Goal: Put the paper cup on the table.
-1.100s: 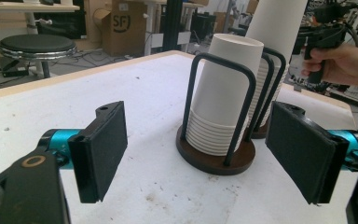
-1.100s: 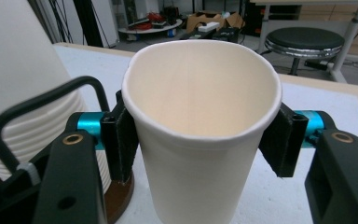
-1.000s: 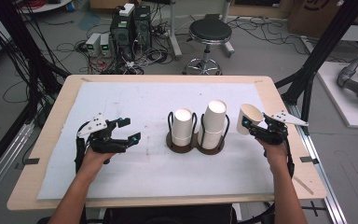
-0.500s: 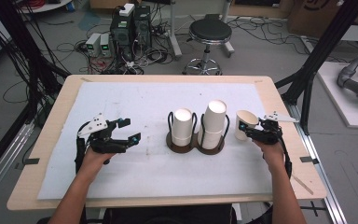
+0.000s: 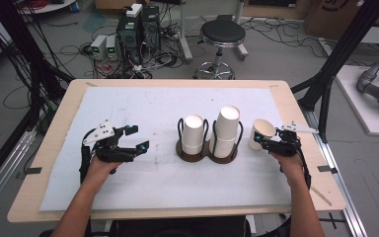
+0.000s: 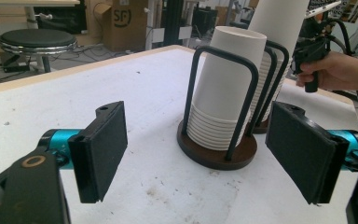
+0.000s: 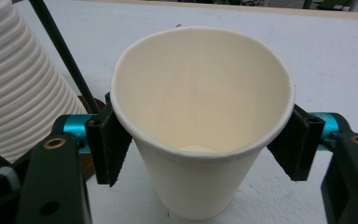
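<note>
The single loose white paper cup (image 5: 261, 134) stands upright on the white table mat (image 5: 128, 108), just right of the dark two-slot wire cup holder (image 5: 208, 148). The right gripper (image 5: 271, 140) has just been opening; its pads flank the cup below the rim. Light and easily crushed, the cup wants a gentle side hold. Two inverted cup stacks fill the holder. The left gripper (image 5: 134, 137) is spread, empty.

The cup holder (image 5: 208, 150) stands on the bench (image 5: 54, 148), right of its middle. In the holder sit two stacks of cups (image 5: 225, 132), side by side. Just right of the holder stands a single cup (image 5: 259, 134), between the jaws of the right gripper (image 5: 269, 140). Well left of the holder rests the left gripper (image 5: 135, 138).
</note>
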`<state>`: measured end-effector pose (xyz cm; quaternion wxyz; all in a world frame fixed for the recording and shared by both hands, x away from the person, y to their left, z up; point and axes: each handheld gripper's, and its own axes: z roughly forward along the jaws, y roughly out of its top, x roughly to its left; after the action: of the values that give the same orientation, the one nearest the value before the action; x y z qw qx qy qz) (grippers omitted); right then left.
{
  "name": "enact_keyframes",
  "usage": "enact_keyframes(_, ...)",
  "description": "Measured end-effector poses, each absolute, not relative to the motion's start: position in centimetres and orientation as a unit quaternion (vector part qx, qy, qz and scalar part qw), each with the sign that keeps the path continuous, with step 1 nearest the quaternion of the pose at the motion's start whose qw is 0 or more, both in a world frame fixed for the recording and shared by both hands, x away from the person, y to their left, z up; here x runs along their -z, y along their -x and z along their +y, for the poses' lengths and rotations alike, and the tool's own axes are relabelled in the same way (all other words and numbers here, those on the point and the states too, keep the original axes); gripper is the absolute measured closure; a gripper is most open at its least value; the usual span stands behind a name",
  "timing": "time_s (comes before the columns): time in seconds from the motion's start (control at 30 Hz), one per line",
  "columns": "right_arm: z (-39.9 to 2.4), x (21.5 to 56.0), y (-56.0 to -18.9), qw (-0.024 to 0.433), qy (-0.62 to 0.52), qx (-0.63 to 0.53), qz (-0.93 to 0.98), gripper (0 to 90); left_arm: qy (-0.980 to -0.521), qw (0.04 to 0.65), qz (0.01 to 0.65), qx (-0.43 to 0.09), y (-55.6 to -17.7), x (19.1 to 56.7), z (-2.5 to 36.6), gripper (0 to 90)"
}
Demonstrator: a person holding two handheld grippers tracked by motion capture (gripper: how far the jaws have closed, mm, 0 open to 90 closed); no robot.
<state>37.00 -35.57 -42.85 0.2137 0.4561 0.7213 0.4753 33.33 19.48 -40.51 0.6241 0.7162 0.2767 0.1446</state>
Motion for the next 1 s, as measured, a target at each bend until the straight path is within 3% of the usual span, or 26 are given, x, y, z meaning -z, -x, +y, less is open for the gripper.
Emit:
enact_keyframes(0.4, -35.4, 43.0, -36.8, 0.213, -0.454, -0.465, 0.730, 22.3, -0.718, 0.622, 0.278, -0.144, -33.4, 40.6, 19.5, 20.7)
enact_keyframes(1.0, -36.3, 42.9, -35.1, 0.211, -0.445, -0.455, 0.741, 21.4, -0.717, 0.623, 0.278, -0.144, -33.4, 40.5, 19.6, 20.7)
